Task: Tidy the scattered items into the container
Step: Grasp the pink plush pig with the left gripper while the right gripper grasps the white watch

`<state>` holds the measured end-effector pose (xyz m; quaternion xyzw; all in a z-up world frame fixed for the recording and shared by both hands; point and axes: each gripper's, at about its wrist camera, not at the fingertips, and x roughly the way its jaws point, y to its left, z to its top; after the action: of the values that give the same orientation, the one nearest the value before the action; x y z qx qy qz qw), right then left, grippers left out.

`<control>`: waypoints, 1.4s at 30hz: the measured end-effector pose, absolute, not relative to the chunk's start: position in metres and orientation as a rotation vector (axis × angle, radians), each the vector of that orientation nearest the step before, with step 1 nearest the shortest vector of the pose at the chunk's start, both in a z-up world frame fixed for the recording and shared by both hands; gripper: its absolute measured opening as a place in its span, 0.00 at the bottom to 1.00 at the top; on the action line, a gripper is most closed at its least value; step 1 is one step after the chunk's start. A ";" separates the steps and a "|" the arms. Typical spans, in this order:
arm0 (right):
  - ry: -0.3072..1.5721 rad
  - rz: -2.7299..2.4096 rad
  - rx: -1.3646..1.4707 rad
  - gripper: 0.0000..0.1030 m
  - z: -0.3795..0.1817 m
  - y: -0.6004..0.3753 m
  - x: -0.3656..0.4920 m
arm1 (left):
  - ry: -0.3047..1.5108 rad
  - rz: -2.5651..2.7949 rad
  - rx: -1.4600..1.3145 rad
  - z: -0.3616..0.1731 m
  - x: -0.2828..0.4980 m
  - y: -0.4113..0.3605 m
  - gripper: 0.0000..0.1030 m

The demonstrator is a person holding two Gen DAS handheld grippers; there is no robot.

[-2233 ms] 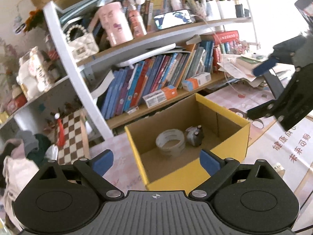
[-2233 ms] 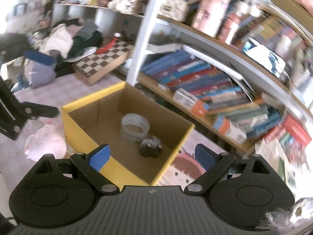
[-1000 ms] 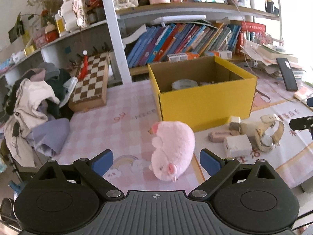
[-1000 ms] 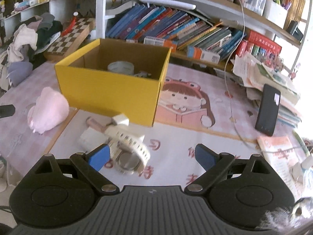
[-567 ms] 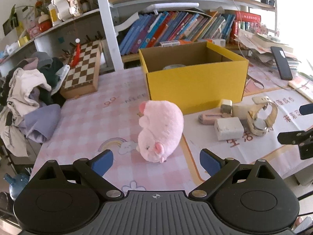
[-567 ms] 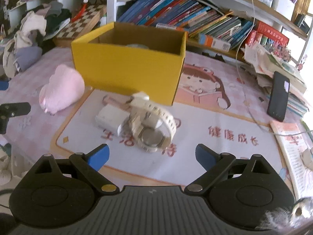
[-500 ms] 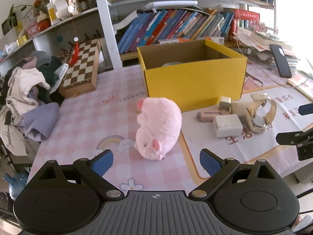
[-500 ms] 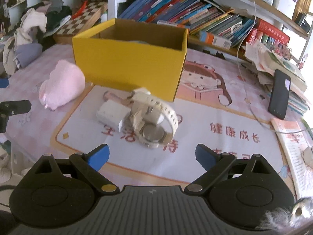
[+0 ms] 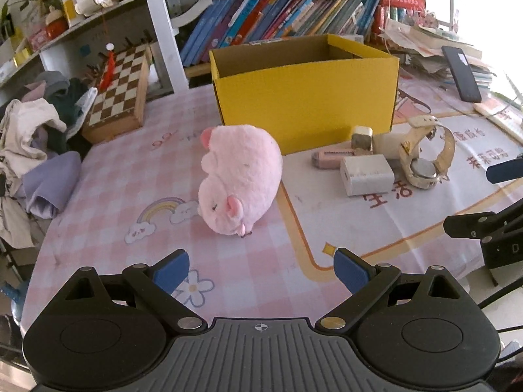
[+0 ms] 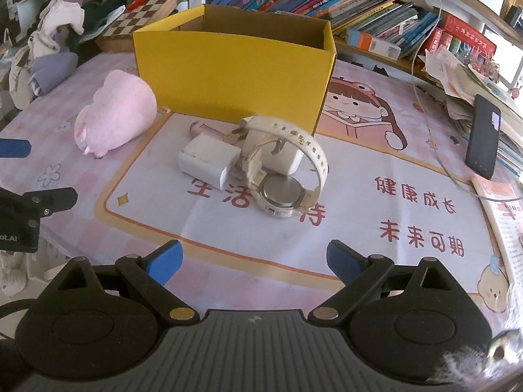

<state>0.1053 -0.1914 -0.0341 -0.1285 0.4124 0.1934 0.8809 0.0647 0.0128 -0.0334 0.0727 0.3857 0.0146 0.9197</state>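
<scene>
Yellow box (image 9: pixel 305 98) sits on the table (image 9: pixel 114 176), open top, w/ its front wall facing both cams; contents not visible from here. Everything below is placed relative to that box.

Pink plush pig (image 9: pixel 240 178) lies on the table just off the box's front-left corner, near it but not clearly touching. In front of the box's right half is a small cluster: pink utility knife (image 9: pixel 330 156) closest to the wall, white charger block (image 9: pixel 366 173) in front of that, a second white plug adapter (image 10: pixel 274 150) beside it, and a cream-strap wristwatch (image 10: pixel 282 176) resting against the adapter, case back showing. Cluster items touch or overlap each other.

Left gripper (image 9: pixel 261 269): jaws wide, nothing between them, over the table short of the pig. Right gripper (image 10: pixel 253 258): jaws wide, empty, short of the watch.

Behind the box: bookshelf (image 9: pixel 278 16). Chessboard (image 9: pixel 119 88) and clothes pile (image 9: pixel 36 137) off to its left; black phone (image 10: pixel 483 137) to its right.
</scene>
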 end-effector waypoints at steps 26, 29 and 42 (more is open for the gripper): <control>0.898 0.354 -0.228 0.52 -0.041 -0.199 0.161 | 0.781 0.074 0.105 -0.037 0.104 0.023 0.94; 0.903 0.350 -0.230 0.45 -0.042 -0.200 0.166 | 0.779 0.082 0.104 -0.038 0.109 0.025 0.94; 0.924 0.318 -0.154 0.18 -0.044 -0.221 0.186 | 0.793 0.097 0.100 -0.048 0.132 0.029 0.93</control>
<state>0.1862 -0.2208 -0.0437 -0.0737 0.4436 0.1524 0.8801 0.1324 0.0285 -0.0479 0.0487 0.3860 0.0473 0.9200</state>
